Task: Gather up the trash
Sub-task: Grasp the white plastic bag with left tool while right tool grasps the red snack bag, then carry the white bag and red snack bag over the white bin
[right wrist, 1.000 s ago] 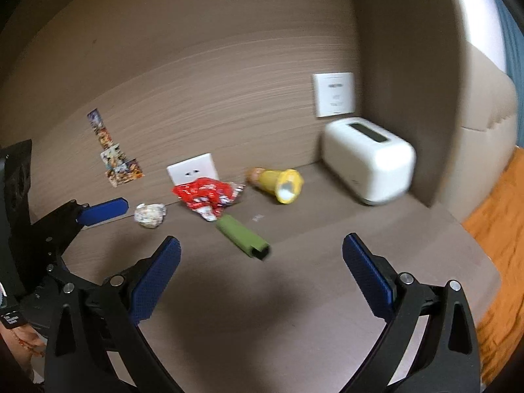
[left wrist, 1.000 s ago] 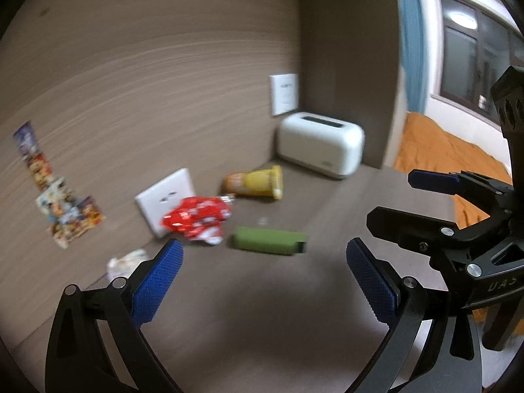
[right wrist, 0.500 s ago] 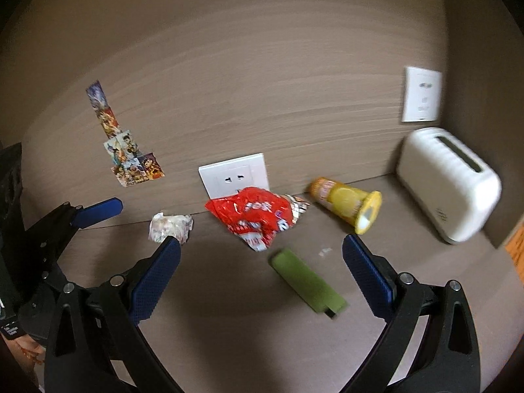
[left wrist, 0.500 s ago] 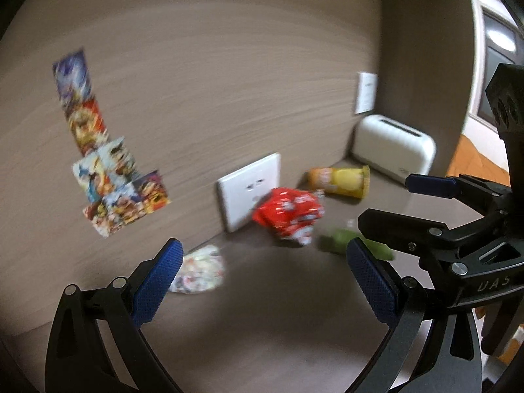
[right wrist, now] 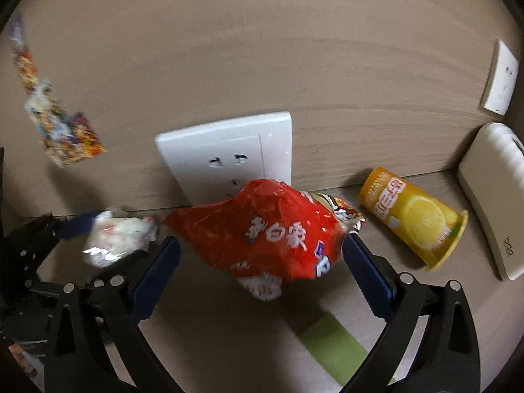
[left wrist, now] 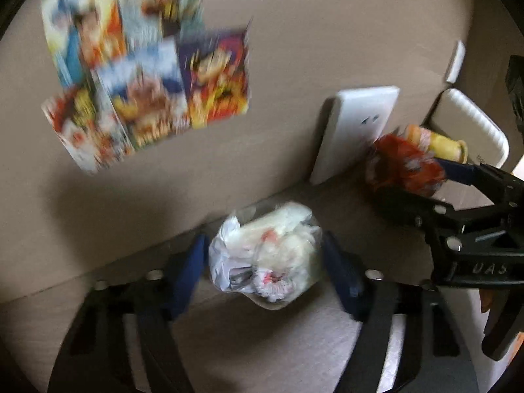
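Both jaws were apart around the crumpled wrapper (left wrist: 268,255) and red snack bag (right wrist: 268,239); squeezing softly looked best.

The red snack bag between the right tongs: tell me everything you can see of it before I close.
The red snack bag is crinkled, glossy foil or plastic, red with white characters, white and blue print at its lower end and a silvery torn-looking edge at its right. It lies puffed and crumpled on the brown counter, in front of the white wall socket, whose lower part it hides. It sits between the open right tongs, the right pad close beside it; contact is unclear. The left-wrist view shows it only as a red blur.
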The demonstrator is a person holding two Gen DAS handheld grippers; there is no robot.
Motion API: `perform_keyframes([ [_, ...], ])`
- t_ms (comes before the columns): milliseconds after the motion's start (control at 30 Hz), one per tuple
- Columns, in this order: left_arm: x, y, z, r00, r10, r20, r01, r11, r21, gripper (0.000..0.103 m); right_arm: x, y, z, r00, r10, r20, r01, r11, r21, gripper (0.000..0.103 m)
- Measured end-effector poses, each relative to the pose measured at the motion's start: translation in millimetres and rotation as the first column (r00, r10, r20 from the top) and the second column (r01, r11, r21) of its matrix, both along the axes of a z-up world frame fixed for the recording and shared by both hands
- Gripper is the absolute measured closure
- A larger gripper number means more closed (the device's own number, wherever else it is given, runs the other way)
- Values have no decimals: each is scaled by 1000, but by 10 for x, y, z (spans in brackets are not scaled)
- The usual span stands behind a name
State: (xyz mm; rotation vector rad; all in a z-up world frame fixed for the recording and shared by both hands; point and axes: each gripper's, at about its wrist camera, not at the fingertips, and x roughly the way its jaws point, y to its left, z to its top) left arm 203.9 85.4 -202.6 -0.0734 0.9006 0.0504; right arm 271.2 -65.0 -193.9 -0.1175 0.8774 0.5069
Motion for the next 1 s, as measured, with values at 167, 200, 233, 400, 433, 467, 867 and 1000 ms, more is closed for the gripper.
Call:
perform_keyframes([
  [167, -1, -7, -37, 1000, -24, -1, 24, 1000, -4, 48, 12, -51, 22, 1000, -21, 13, 21, 1000, 9, 33],
  [200, -2, -23, -37, 1000, -29, -2, 29, 1000, -1, 48, -4, -86, 39, 1000, -25, 14, 25, 1000, 16, 35],
  [233, -12, -34, -31, 999, -34, -1, 34, 999, 2, 48, -16, -114, 52, 1000, -27, 13, 27, 999, 21, 38],
  [400, -137, -145, 119, 998, -61, 27, 61, 998, -2, 49, -253, -360, 259, 998, -52, 24, 49, 994, 93, 46],
  [433, -179, -187, 170, 997, -72, 36, 72, 997, 2, 49, -309, -418, 304, 998, -62, 30, 58, 992, 108, 46],
  [467, -218, -229, 217, 996, -84, 44, 83, 997, 5, 49, -363, -481, 344, 997, -73, 31, 68, 990, 125, 47],
  [867, -785, -1097, 816, 944, -302, 132, 300, 953, 35, 49, -1335, -1444, 848, 972, -217, 89, 193, 956, 219, 47],
  [1000, -888, -1670, 877, 900, -414, 140, 411, 910, 49, 49, -1717, -1845, 908, 951, -290, 108, 263, 941, 214, 47],
])
